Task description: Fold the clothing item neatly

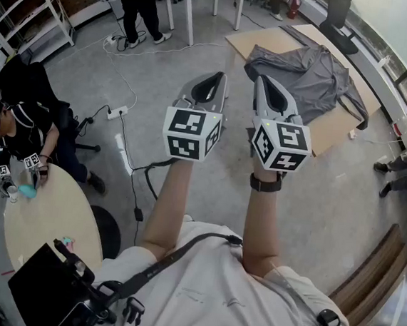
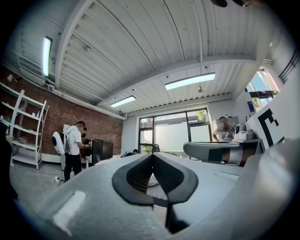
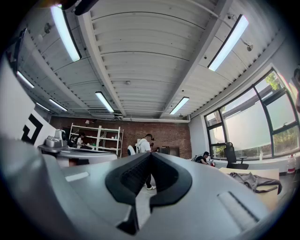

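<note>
1. Lying ahead and to the right of both tools, the grey garment [image 1: 308, 76] sits crumpled on a tan sheet [image 1: 269, 37] spread on the floor [image 1: 203, 22]. It covers the sheet's middle and leaves the left corner and the near edge bare.
2. Its long axis appears to run across the head view, from the sheet's left part toward the right edge, where a thin dark strip of cloth trails off.
3. The right gripper [image 1: 263, 82] is the nearer one. In the head view its tips show just beside the garment's left end, but it is held level in the air, so it is apart from the cloth below.
4. In the right gripper view the garment [image 3: 255, 180] shows low at the right, off that tool's line, so I judge that reaching it calls for a turn to the right and a drop toward the floor.
5. The left gripper [image 1: 215, 77] points past the sheet's left corner, farther from the cloth.
6. The right gripper [image 3: 151, 157] has its jaws pressed together with nothing between them.
7. The left gripper [image 2: 152, 157] is likewise closed on nothing. Both would need to spread before taking an edge.
</note>
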